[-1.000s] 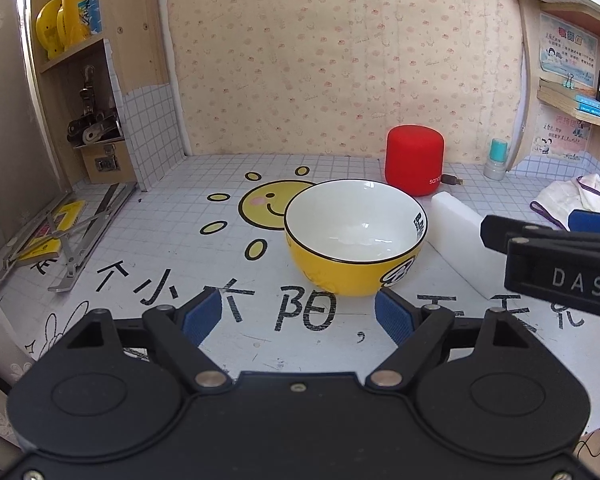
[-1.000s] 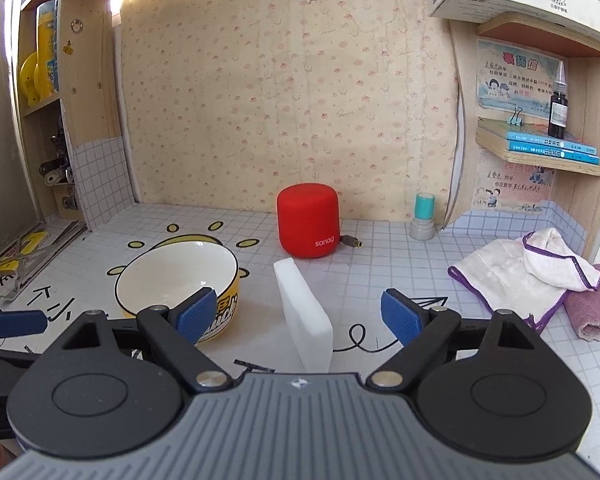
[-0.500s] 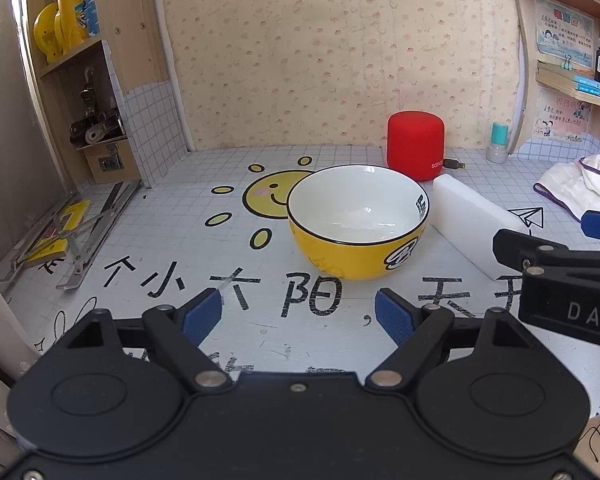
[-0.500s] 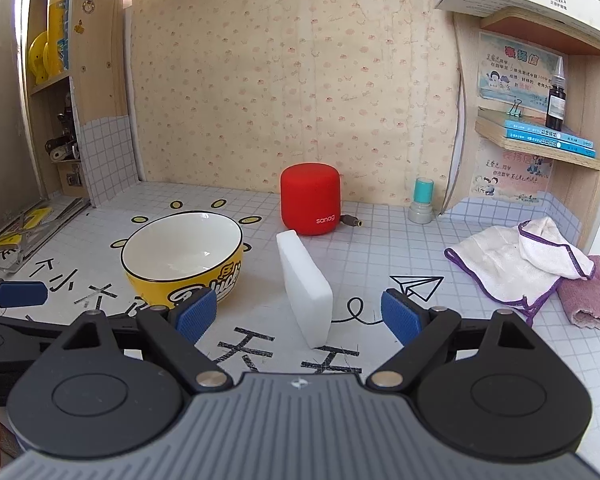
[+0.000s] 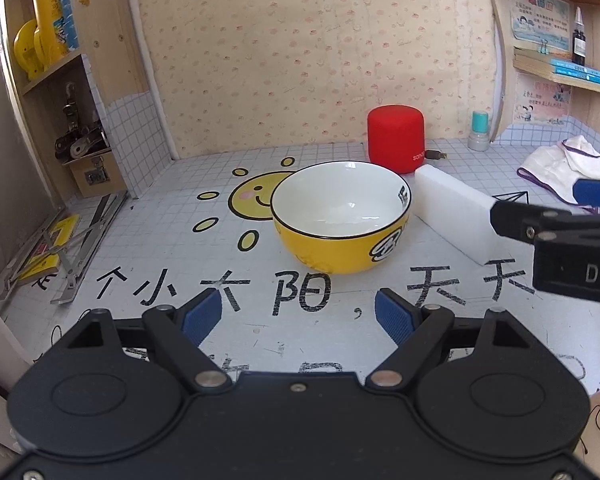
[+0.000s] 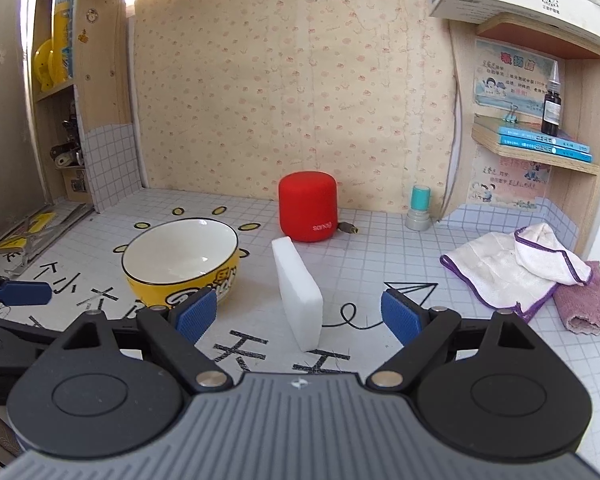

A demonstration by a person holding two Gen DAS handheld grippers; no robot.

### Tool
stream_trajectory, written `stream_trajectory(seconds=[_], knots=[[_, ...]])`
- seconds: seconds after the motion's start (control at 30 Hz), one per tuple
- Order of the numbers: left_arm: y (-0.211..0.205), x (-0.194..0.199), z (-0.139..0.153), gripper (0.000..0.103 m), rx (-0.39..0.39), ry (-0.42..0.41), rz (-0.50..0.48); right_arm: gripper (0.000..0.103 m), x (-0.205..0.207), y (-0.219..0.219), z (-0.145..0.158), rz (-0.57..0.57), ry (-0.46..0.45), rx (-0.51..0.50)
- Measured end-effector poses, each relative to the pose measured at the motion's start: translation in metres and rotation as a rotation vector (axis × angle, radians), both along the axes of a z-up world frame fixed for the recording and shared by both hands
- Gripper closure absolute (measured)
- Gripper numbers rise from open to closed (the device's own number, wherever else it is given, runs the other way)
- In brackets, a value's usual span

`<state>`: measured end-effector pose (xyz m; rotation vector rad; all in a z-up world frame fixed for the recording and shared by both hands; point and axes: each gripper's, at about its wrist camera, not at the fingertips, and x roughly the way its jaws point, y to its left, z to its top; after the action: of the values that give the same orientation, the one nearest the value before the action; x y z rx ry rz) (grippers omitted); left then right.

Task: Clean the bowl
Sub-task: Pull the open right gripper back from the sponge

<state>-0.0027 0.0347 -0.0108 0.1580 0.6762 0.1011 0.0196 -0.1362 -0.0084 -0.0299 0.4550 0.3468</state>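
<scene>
The white rectangular foam sponge block (image 6: 298, 292) is seen on edge at lower centre, its long axis running away between the spread, empty right tool (image 6: 300, 316), while the yellow ceramic bowl (image 5: 342, 220) lies centre-frame beyond the spread, empty left tool (image 5: 298, 316).

yellow bowl (image 5: 342, 220) (image 6: 182, 262) sitting upright on table (image 5: 148, 240), white inside, black rim line, black-and-white cartoon print on outer wall, looking empty, partly covering sun drawing. white sponge block (image 5: 454, 210) (image 6: 298, 292) standing on long edge just beside bowl, on its right.
</scene>
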Motion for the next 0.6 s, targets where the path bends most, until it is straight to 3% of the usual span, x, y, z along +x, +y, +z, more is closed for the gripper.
stream_trajectory(seconds=[0.27, 0.6], knots=[[-0.015, -0.006, -0.001, 0.018, 0.037, 0.013, -0.074, 0.013, 0.002, 0.000, 0.007, 0.055, -0.008, 0.028], [-0.023, -0.006, 0.003, 0.018, 0.007, 0.029, -0.113, 0.013, 0.004, -0.002, 0.005, 0.046, -0.004, 0.011]])
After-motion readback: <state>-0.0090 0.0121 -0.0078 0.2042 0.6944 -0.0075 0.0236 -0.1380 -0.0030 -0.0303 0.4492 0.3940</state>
